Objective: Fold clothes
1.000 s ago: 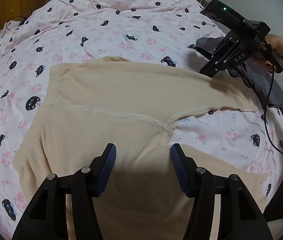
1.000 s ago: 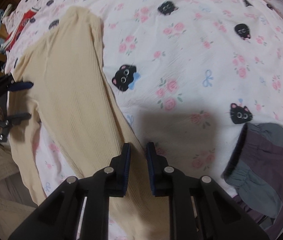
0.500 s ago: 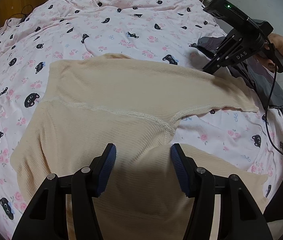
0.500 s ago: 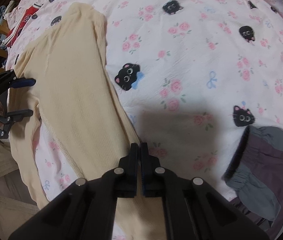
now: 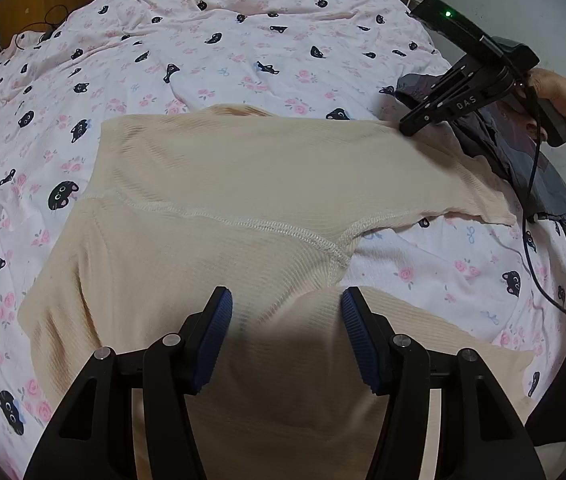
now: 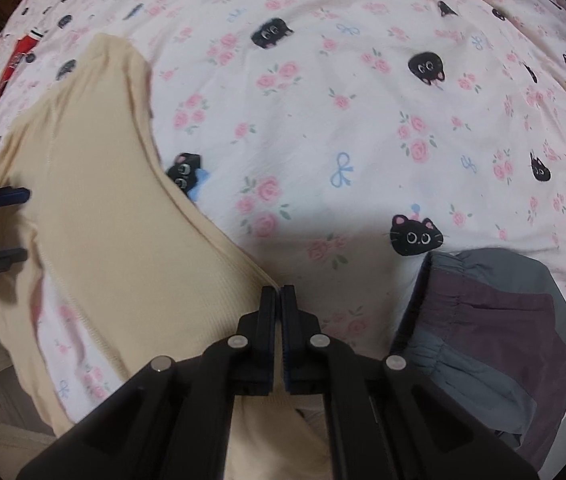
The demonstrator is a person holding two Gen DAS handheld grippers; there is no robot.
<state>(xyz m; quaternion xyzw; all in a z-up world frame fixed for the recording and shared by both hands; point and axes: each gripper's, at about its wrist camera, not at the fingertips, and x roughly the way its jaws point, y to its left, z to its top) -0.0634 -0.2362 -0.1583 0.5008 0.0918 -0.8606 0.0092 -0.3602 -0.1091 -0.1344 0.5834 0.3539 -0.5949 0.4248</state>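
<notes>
Early stage: cream ribbed knit top (image 5: 243,184) spread flat, unfolded; right gripper (image 6: 281,300) jaws clamped on sleeve edge; left gripper (image 5: 287,320) jaws apart, empty.

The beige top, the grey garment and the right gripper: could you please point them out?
beige top (image 5: 243,168), left wrist view, sleeve.
grey garment (image 6: 491,320), right wrist view, purple panel.
right gripper (image 6: 281,294), right wrist view, between fingertips.

The left wrist camera looks steeply down over its tool (image 5: 286,322) across the cream top (image 5: 243,184) toward the bed's (image 5: 223,40) far side. The right wrist camera faces straight down, close above the sleeve. Both views share the top and the grey garment (image 6: 495,320).
</notes>
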